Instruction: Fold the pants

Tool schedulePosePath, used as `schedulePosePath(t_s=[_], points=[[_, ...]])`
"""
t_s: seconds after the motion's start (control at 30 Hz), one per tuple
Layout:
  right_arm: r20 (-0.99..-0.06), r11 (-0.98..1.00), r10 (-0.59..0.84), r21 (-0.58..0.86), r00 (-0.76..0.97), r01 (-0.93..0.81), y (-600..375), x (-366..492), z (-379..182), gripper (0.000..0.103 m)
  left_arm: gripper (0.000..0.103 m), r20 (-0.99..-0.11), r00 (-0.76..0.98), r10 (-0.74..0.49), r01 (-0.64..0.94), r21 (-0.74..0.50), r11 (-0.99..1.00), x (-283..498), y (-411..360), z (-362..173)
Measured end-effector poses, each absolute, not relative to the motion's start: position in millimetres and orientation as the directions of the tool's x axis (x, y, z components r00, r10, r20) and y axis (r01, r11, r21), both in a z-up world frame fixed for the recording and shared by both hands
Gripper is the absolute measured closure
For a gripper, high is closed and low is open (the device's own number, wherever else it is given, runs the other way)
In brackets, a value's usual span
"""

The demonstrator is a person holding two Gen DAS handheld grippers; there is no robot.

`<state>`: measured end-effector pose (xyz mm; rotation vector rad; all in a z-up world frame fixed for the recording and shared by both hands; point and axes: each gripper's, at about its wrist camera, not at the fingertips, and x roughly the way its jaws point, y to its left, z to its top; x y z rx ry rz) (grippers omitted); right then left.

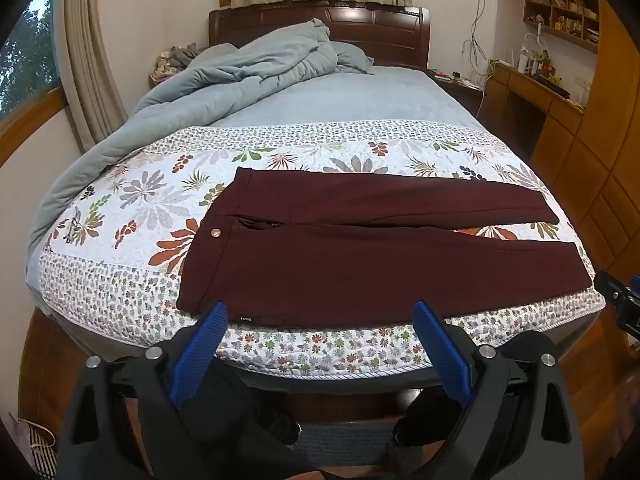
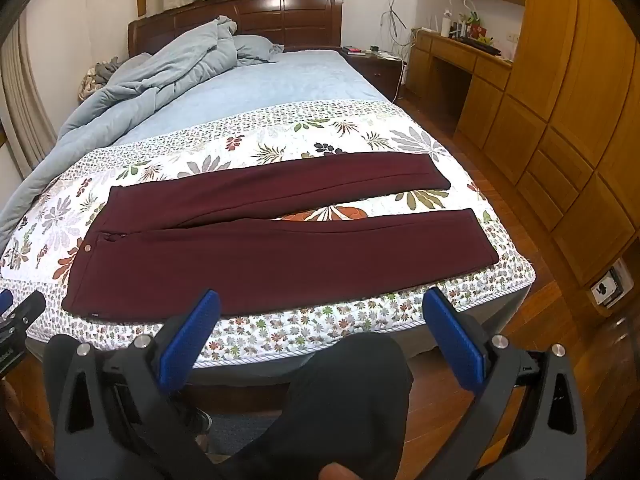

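Dark maroon pants (image 1: 340, 256) (image 2: 280, 256) lie flat across the foot of the bed, waistband to the left with a small metal button (image 1: 216, 233), both legs stretched to the right and slightly apart. My left gripper (image 1: 322, 312) hovers open just in front of the pants' near edge, close to the waist end, its blue pads (image 1: 202, 350) wide apart with nothing between them. My right gripper (image 2: 320, 300) is also open and empty, short of the near leg's lower edge. Part of each gripper shows at the side edge of the other's view.
The pants rest on a floral quilt (image 1: 132, 200) (image 2: 248, 332) over a blue sheet. A crumpled grey-blue duvet (image 1: 224, 80) is piled at the far left by the wooden headboard. Wooden cabinets (image 2: 560, 128) and a desk stand right. A person's dark-clothed legs (image 2: 352, 392) are below the grippers.
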<state>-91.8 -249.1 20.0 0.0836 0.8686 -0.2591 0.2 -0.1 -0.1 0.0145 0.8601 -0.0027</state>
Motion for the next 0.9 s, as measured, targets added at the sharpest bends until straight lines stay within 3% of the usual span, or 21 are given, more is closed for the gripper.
schedulePosePath(t_s=[0.9], points=[[-0.752, 0.966, -0.196, -0.037, 0.629, 0.257, -245, -95, 26, 0.002, 0.009, -0.752, 0.659, -0.007, 0.011, 0.0, 1.0, -3, 0, 6]])
